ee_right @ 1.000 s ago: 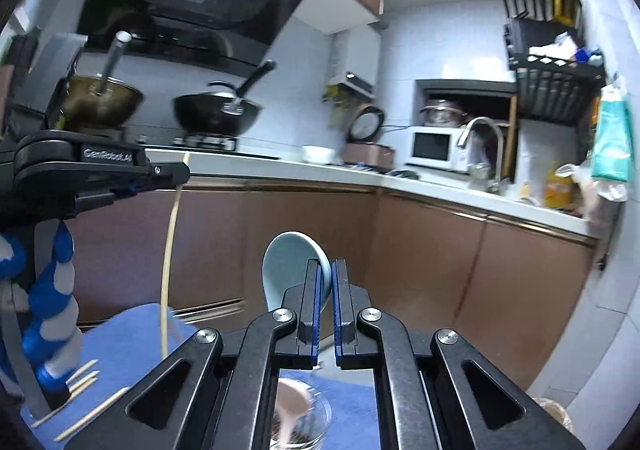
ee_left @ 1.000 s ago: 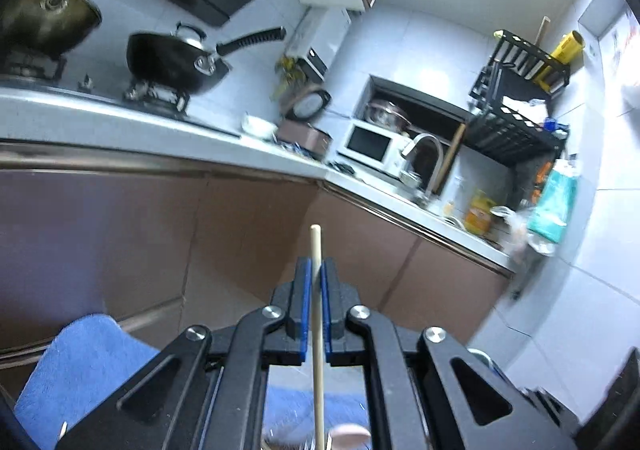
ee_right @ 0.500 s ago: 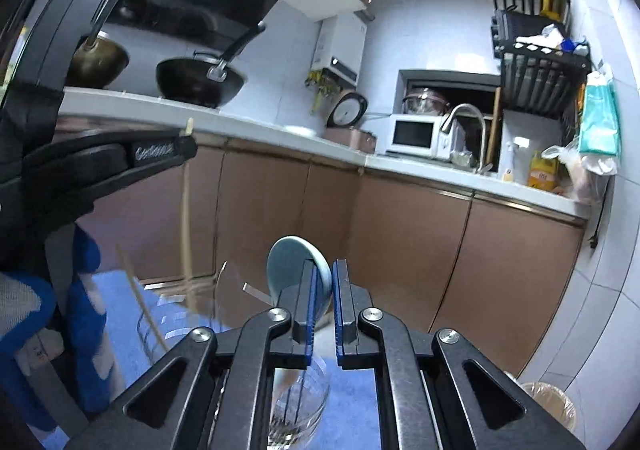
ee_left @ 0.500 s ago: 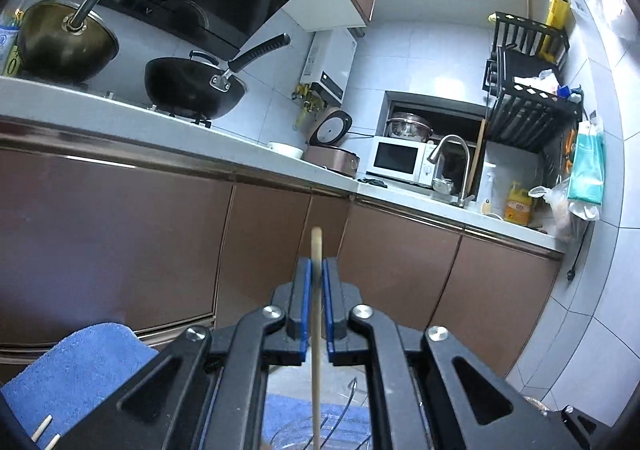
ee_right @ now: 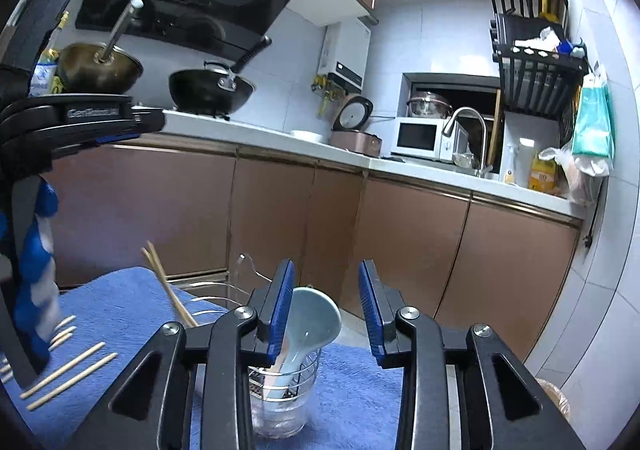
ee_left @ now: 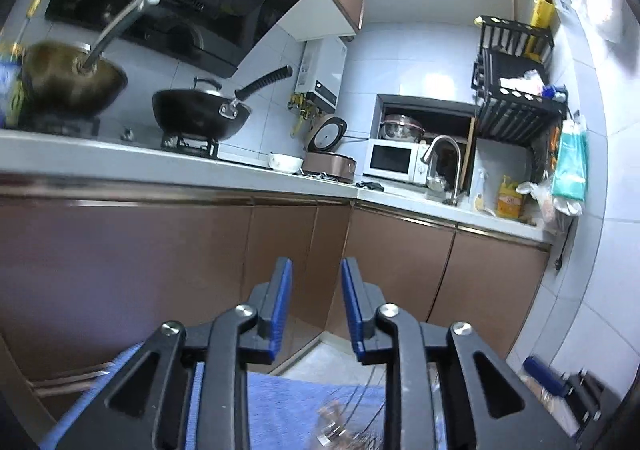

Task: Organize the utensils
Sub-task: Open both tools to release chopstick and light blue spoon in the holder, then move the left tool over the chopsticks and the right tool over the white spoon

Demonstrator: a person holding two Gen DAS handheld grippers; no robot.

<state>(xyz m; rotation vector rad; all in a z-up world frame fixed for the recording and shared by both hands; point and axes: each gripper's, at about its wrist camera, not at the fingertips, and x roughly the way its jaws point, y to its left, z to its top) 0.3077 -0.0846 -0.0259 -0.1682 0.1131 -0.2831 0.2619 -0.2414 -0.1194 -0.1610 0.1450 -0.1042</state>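
My right gripper [ee_right: 325, 306] hangs over a small clear glass cup [ee_right: 286, 406] on the blue cloth [ee_right: 120, 302]. Its jaws are opening. A pale blue spoon [ee_right: 314, 320] stands in the cup, bowl up, leaning by the left pad without being pressed. Left of it, two wooden chopsticks [ee_right: 164, 278] lean in a second clear glass [ee_right: 224, 298]. My left gripper [ee_left: 316, 302] has nothing between its blue pads, and its jaws are opening too. In the right wrist view the left gripper [ee_right: 148, 128] juts in from the left edge, above the chopstick glass.
Several loose chopsticks [ee_right: 72, 366] lie on the cloth at the left. Brown cabinet doors [ee_right: 400, 242] stand behind, under a white counter [ee_right: 256, 138] with two woks, a rice cooker, a microwave and a tap. A black wall rack [ee_right: 536, 66] hangs at the right.
Both grippers went from shut to open. The left one let go of its chopstick, which is gone from its jaws. The right one sank and released the spoon into the cup.
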